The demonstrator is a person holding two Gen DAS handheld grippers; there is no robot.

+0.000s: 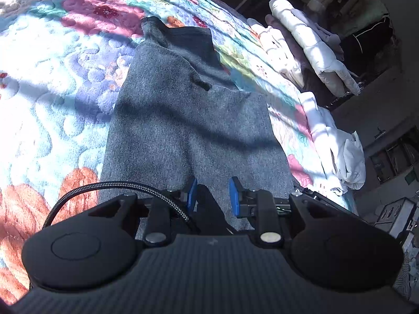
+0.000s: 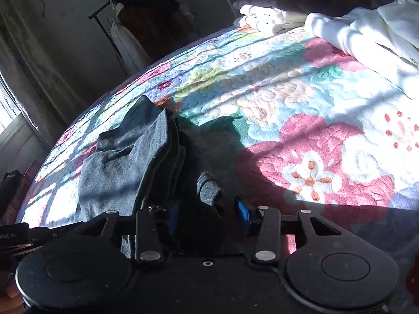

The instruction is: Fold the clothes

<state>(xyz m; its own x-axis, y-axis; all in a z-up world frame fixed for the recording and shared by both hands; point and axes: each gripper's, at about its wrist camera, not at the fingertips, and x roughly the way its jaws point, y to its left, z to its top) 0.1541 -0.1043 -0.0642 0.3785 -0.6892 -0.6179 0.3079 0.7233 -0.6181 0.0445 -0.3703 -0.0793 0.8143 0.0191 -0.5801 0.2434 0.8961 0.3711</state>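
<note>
A grey knit garment point(image 1: 183, 110) lies lengthwise on the floral quilt point(image 1: 52, 78), its darker far end folded over. My left gripper point(image 1: 213, 196) hovers over the garment's near edge, blue pads point(image 1: 192, 192) apart, nothing pinched between them. In the right wrist view the same garment point(image 2: 125, 162) is stacked in layers at the left, with a small rolled bit of grey fabric point(image 2: 208, 187) sticking up. My right gripper point(image 2: 208, 214) stands open just behind that roll, which sits in the gap and touches neither pad.
Folded white and pale clothes point(image 1: 309, 47) are stacked at the quilt's far right edge, with a loose white garment point(image 1: 337, 146) nearer. These show at the top right point(image 2: 275, 13) in the right wrist view. A clothes rack point(image 2: 146, 13) stands beyond the bed. Sunlit quilt point(image 2: 314, 130) lies right of the garment.
</note>
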